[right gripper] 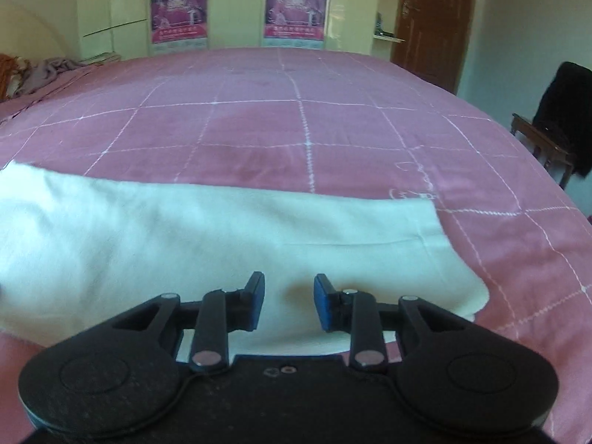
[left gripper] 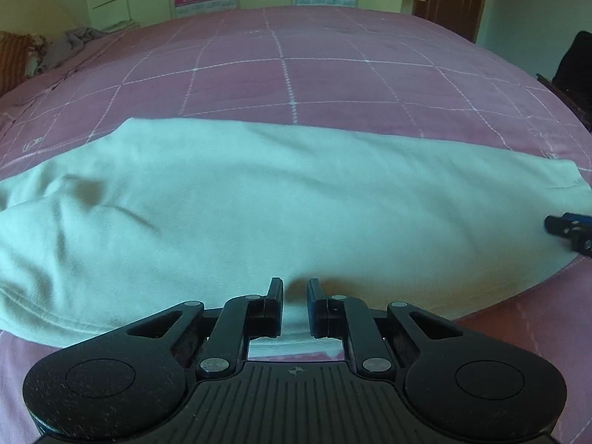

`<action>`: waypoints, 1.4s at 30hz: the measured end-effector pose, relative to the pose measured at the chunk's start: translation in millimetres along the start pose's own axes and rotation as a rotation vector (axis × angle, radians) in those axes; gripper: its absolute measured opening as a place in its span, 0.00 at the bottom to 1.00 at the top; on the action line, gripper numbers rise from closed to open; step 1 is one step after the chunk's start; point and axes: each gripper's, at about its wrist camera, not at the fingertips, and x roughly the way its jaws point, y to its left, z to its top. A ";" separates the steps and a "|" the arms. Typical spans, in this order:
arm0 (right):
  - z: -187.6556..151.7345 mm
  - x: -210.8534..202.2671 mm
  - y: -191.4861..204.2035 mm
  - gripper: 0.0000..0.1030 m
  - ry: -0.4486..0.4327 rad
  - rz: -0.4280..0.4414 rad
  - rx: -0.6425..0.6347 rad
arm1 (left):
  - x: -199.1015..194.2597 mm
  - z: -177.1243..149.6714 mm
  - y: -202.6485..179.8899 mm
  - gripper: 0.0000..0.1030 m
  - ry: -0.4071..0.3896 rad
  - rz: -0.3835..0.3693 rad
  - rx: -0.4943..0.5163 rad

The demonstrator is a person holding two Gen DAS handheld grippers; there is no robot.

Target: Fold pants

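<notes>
Left wrist view: left claw (left gripper: 295, 286) pinches pants (left gripper: 259, 199); right claw (right gripper: 289, 283) gapes empty, so the fold may sag.

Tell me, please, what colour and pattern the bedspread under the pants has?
The bedspread is pink with a grid of thin white lines, clearest in the right wrist view.

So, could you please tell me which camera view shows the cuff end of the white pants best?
The right wrist view: the cuff end lies there whole and near, with its hem seam, on the pink bedspread. The left wrist view shows it only small and curved at the right edge, beside the right gripper.
</notes>
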 end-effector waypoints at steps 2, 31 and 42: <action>-2.2 14.1 4.0 0.32 0.052 -0.016 -0.011 | 10.0 2.3 -11.1 0.12 0.029 0.018 -0.009; 53.0 29.5 26.5 0.58 -0.011 -0.011 -0.042 | 55.0 59.4 -47.7 0.14 0.003 0.115 0.056; 71.1 110.1 32.4 0.73 0.100 -0.034 -0.007 | 100.1 99.0 -46.5 0.14 0.026 0.150 0.108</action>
